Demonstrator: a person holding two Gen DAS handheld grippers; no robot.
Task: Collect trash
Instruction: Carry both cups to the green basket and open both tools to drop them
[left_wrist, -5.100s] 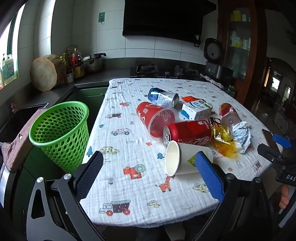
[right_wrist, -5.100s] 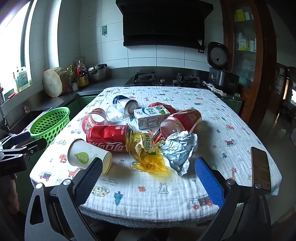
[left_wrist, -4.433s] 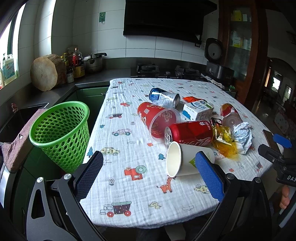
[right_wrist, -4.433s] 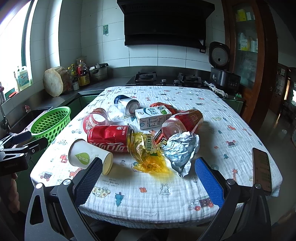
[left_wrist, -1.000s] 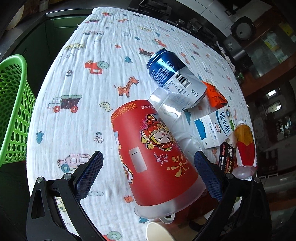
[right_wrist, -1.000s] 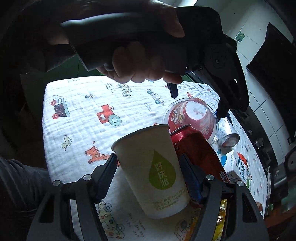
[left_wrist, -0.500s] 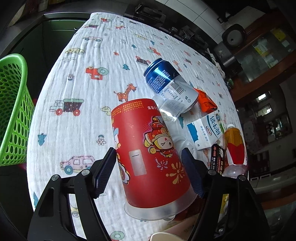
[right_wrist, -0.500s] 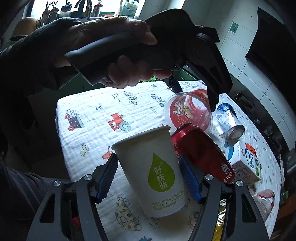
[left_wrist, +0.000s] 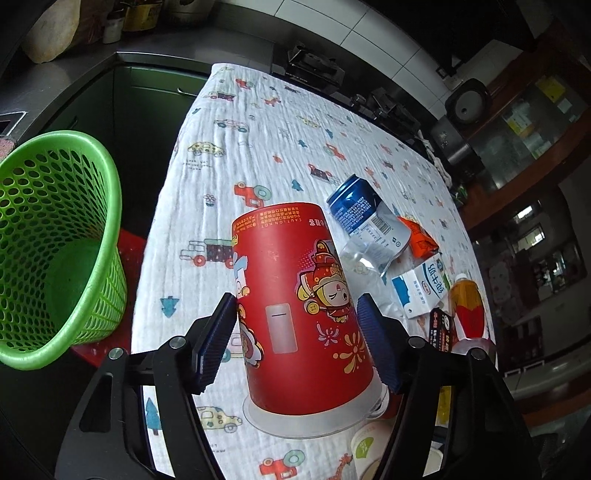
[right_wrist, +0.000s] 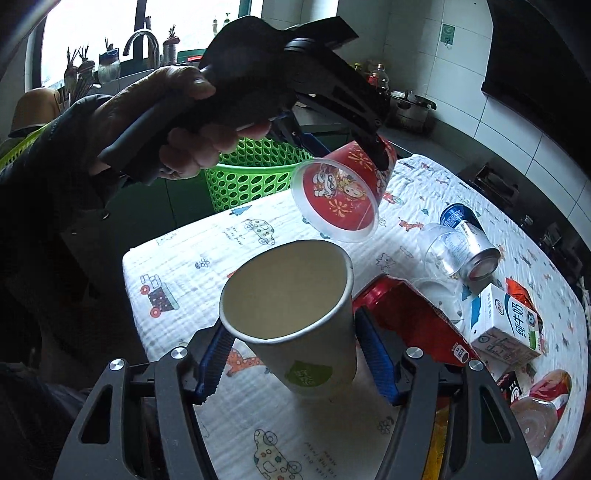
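Note:
My left gripper (left_wrist: 295, 301) has its jaws closing on a red printed cup (left_wrist: 288, 266) with a clear lid, and both pads press its sides. The right wrist view shows that cup (right_wrist: 340, 192) lifted off the cloth, mouth toward me, with a hand around the left gripper's handle. My right gripper (right_wrist: 291, 325) is also closing on a white paper cup (right_wrist: 295, 295) with a green leaf logo, held tilted above the table with its mouth up. A green mesh basket (left_wrist: 55, 229) stands off the table's left edge, below cloth level.
The table (left_wrist: 258, 129) wears a white cloth with cartoon prints. More trash lies on it: a blue can (left_wrist: 365, 218), a clear cup (right_wrist: 443, 251), a red cola can (right_wrist: 413, 321), a milk carton (right_wrist: 506, 325), an orange packet (left_wrist: 421, 238) and a bottle (left_wrist: 467, 310).
The left jaws came together onto the red cup and raised it off the cloth toward the basket side. The right gripper lifted the paper cup a little and rolled it mouth-up.

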